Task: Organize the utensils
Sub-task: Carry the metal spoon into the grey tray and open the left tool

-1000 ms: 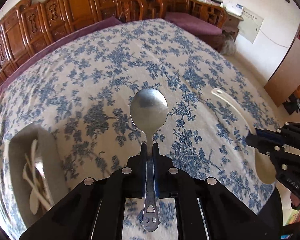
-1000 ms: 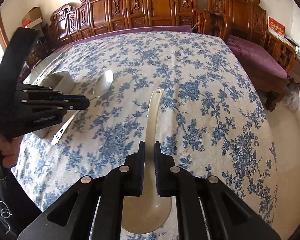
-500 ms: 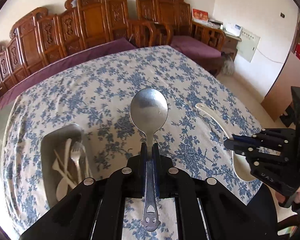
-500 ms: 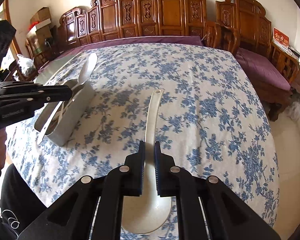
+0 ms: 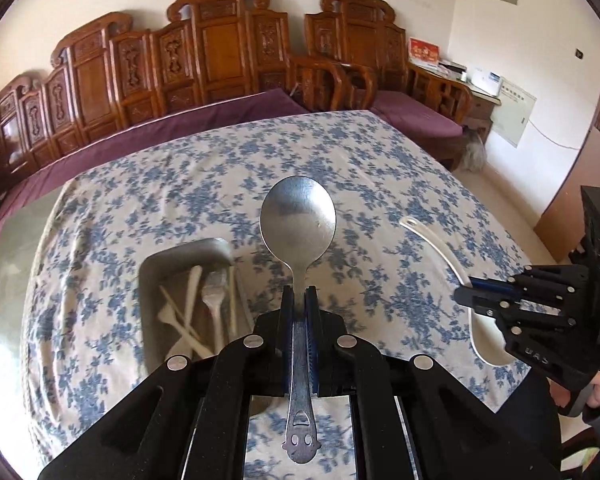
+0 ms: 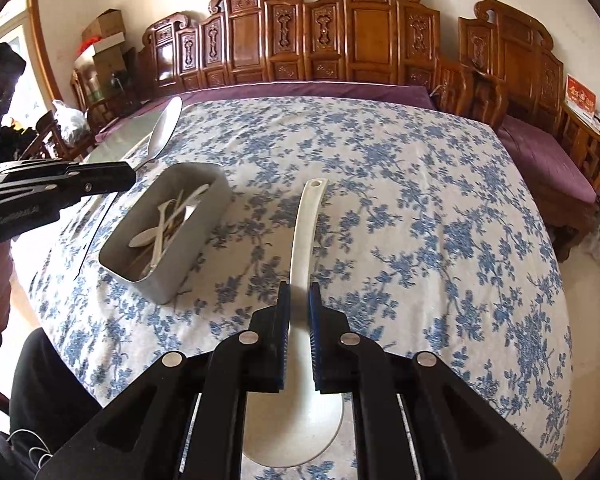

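Observation:
My left gripper (image 5: 299, 292) is shut on the handle of a steel spoon (image 5: 298, 216), bowl pointing away, held in the air above the table. Below it and to the left stands a grey utensil box (image 5: 156, 264) holding white plastic cutlery (image 5: 214, 304). My right gripper (image 6: 299, 292) is shut on the handle of a white ladle (image 6: 304, 220), whose bowl sits under the gripper body. In the right wrist view the left gripper (image 6: 116, 178) hangs with the steel spoon (image 6: 165, 128) over the far left side of the grey box (image 6: 204, 200). The right gripper (image 5: 466, 292) shows at the right with the ladle (image 5: 436, 240).
A blue floral tablecloth (image 6: 400, 200) covers the table. Carved wooden benches with purple cushions (image 5: 204, 120) run along its far side and right. A person's dark clothing (image 6: 44, 380) stands at the near left edge. A cabinet (image 5: 560, 208) is on the floor at the right.
Both grippers have risen and drawn back with their utensils. The grey box has slid from the left edge toward the middle of the left wrist view, and come into the right wrist view.

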{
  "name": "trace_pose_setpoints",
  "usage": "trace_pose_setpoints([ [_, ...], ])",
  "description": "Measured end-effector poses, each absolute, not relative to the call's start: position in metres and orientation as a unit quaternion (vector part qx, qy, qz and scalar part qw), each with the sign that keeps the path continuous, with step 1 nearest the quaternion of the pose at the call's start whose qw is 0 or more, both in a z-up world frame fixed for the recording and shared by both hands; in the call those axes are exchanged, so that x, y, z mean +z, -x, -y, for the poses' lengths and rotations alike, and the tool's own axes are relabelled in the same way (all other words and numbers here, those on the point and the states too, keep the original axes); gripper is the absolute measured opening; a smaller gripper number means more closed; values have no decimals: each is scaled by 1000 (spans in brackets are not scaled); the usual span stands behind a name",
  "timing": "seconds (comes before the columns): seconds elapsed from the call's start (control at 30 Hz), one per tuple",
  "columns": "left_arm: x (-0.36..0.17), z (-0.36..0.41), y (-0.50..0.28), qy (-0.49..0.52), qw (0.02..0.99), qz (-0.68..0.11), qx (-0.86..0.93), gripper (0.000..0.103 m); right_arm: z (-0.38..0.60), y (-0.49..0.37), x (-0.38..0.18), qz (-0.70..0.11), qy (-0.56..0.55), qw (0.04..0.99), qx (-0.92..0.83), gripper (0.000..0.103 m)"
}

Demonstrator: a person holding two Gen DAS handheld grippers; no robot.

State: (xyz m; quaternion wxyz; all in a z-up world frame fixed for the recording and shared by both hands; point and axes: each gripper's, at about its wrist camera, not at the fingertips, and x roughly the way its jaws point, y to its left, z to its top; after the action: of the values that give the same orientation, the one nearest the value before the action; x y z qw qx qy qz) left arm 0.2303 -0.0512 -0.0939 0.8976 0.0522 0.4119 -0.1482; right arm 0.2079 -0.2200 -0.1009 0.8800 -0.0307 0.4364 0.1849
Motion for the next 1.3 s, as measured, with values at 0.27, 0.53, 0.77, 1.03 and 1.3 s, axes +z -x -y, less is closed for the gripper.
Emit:
trace_pose_setpoints([
  [0.27,-110,14,-244,-39,897,-425,-115,5,206,-207,-102,-438,31,877,195,11],
  [0.53,-140,-16,-268,-30,888,-451,-81,5,200,-211,-107,-444,33,873,200,11],
  [0.77,-166,-32,-284,-25,878,-473,-66,5,197,-219,-118,-454,32,867,203,11],
  [1.03,-193,-36,-308,-19,866,-496,-60,5,188,-228,-128,-463,28,861,210,11],
  [1.3,-221,-34,-320,-20,849,-524,-56,5,182,-235,-134,-469,29,856,216,11],
])
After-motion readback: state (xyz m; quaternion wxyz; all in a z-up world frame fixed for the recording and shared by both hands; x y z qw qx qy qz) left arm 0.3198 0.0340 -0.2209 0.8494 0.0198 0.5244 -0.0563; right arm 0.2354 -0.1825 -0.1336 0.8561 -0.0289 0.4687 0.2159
